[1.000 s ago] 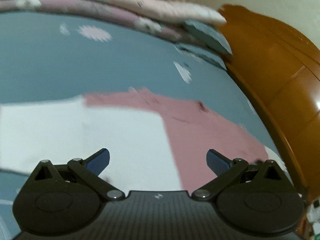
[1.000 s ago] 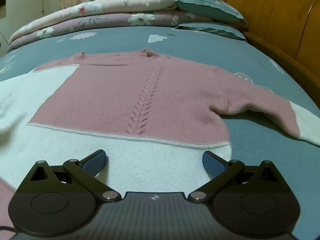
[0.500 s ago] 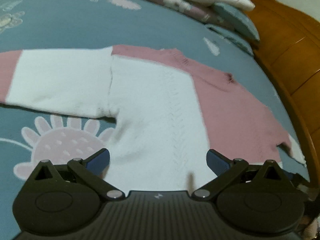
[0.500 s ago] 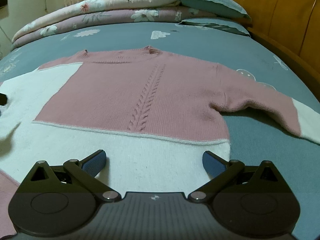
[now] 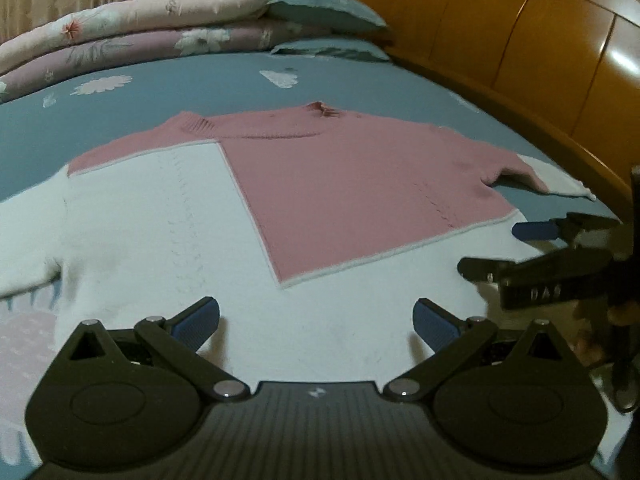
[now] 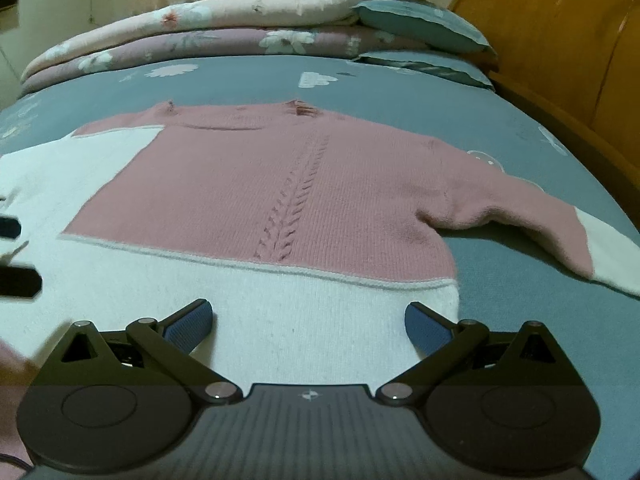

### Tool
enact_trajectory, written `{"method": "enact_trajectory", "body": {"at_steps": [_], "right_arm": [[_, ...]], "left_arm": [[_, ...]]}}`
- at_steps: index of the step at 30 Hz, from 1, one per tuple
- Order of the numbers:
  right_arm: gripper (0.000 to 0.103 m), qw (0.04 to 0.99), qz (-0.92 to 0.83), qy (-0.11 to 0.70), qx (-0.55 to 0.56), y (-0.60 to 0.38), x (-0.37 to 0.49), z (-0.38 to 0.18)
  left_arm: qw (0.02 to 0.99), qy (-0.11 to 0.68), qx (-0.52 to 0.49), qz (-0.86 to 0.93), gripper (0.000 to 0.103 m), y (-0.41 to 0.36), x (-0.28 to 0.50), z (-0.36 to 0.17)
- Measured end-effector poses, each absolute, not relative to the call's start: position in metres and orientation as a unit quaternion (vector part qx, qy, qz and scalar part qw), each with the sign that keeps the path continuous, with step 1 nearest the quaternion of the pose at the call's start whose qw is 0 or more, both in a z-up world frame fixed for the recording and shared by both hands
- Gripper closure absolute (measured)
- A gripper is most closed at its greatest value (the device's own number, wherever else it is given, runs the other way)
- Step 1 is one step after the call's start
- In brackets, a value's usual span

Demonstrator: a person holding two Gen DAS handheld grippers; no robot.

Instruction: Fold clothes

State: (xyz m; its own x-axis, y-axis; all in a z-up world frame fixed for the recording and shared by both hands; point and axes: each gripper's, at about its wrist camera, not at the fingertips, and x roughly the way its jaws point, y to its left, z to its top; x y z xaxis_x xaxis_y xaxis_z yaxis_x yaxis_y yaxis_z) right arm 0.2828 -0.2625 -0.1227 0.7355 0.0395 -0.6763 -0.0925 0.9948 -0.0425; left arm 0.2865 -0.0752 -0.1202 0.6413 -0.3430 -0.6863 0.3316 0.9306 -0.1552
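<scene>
My left claw (image 5: 316,322) hangs spread apart over the white hem of the pink-and-white sweater (image 5: 360,184), which lies flat on the blue bed (image 5: 160,92); a second ago this view was blurred and nearer. My right claw (image 6: 308,326) is likewise apart above the hem's right corner, barely moved.

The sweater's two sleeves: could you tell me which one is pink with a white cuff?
The sleeve stretched out toward the wooden headboard. It is pink down to a white cuff; the other sleeve shows white.
</scene>
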Motion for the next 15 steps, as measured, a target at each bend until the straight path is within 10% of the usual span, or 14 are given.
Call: {"method": "enact_trajectory", "body": {"at_steps": [15], "right_arm": [[0.000,0.940,0.018,0.330,0.081,-0.372,0.332,-0.044]], "left_arm": [[0.891,0.389,-0.079,-0.220,0.001,-0.042,0.277,-0.117]]}}
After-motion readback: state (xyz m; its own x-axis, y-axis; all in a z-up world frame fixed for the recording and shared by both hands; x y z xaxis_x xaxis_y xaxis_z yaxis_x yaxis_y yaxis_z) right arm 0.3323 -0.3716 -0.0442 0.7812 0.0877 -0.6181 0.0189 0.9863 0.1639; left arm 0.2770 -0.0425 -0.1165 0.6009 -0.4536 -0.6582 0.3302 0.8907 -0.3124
